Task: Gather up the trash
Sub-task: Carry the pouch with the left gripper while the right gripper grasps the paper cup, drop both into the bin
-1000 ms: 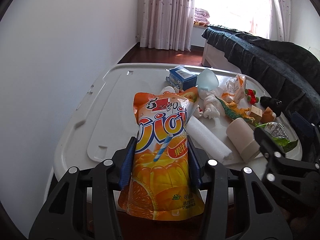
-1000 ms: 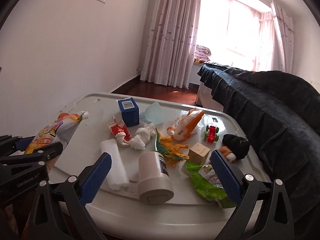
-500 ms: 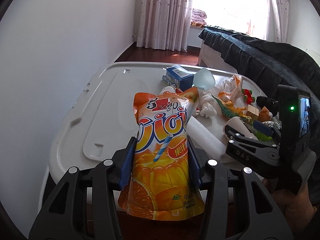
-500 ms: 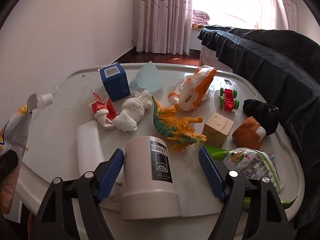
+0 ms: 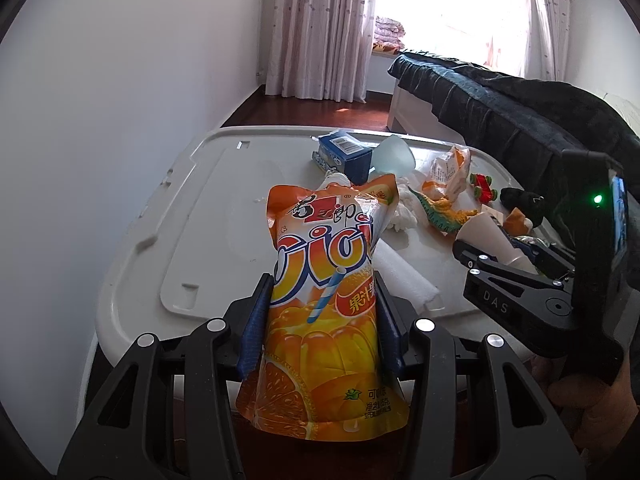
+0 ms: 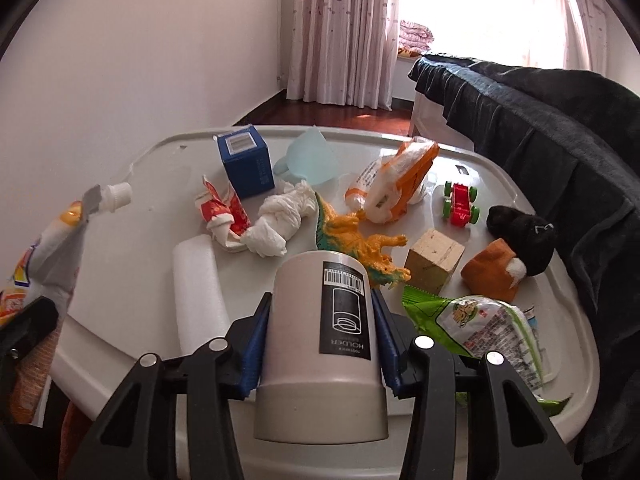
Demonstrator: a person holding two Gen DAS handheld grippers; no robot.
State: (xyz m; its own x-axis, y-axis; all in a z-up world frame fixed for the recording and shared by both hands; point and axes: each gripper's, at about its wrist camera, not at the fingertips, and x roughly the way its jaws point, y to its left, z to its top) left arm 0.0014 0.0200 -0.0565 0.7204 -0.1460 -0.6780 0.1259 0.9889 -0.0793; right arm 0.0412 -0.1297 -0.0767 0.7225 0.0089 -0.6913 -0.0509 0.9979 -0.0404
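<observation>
My left gripper (image 5: 324,284) is shut on an orange juice pouch (image 5: 328,360), held upright over the near edge of the white plastic lid (image 5: 192,216). The same pouch (image 6: 52,240) shows at the left of the right wrist view. A beige cup (image 6: 320,328) with a black label lies on its side near the lid's (image 6: 140,272) front edge. My right gripper (image 6: 320,300) has its jaws closing on the cup, with the blue pads against both its sides. From the left wrist view, the right gripper (image 5: 508,252) sits around the cup (image 5: 486,232), a hand below it.
On the lid lie a white foam roll (image 6: 198,292), crumpled tissue (image 6: 280,220), red-white wrapper (image 6: 220,212), blue box (image 6: 246,162), orange-white bag (image 6: 396,180), green snack bag (image 6: 476,320), a toy dinosaur (image 6: 352,236), wooden block (image 6: 434,260) and toy car (image 6: 460,202). A dark-covered bed (image 6: 540,120) flanks the right.
My right gripper has moved forward and down over the beige cup, and its jaws have narrowed from wide apart to the cup's sides. The left gripper and pouch have stayed put.
</observation>
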